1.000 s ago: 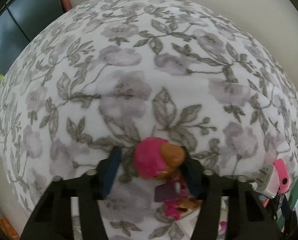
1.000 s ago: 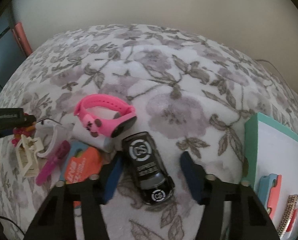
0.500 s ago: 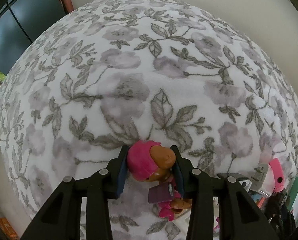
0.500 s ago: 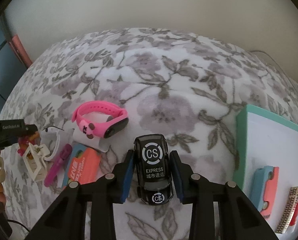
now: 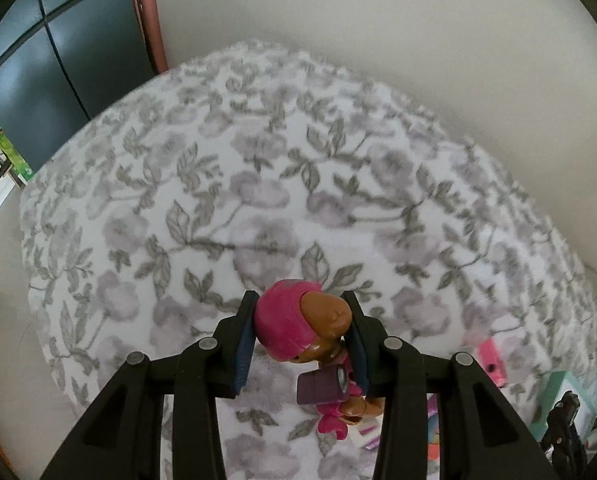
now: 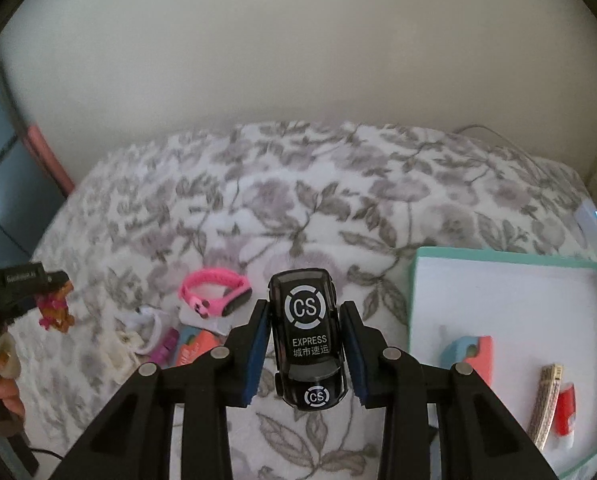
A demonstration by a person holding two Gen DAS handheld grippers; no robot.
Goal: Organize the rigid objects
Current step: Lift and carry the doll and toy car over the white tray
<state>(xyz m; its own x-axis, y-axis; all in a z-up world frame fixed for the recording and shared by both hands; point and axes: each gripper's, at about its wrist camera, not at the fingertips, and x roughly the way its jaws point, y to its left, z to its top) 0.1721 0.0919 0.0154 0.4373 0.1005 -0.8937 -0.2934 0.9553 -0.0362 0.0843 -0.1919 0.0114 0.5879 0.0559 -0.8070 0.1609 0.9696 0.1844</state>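
Note:
My left gripper (image 5: 300, 322) is shut on a toy puppy figure (image 5: 298, 330) with a pink helmet and brown snout, held by the head above the floral blanket (image 5: 258, 200). The same figure (image 6: 54, 308) hangs from the left gripper (image 6: 38, 282) at the far left of the right wrist view. A black toy car (image 6: 306, 336) marked CS EXPRESS sits between the blue pads of my right gripper (image 6: 304, 320), which is shut on it and holds it off the blanket.
A teal-rimmed white tray (image 6: 502, 256) at the right holds a blue-and-coral piece (image 6: 468, 354), a gold clip (image 6: 546, 404) and a red item. On the blanket lie a pink wristband (image 6: 214, 294), white clips, a purple item and an orange packet (image 6: 196, 346). A hand (image 6: 2, 392) shows at the left edge.
Both grippers closed on their toys, then rose: the puppy figure and the black car have left the blanket, which now looks farther away, with more wall in view.

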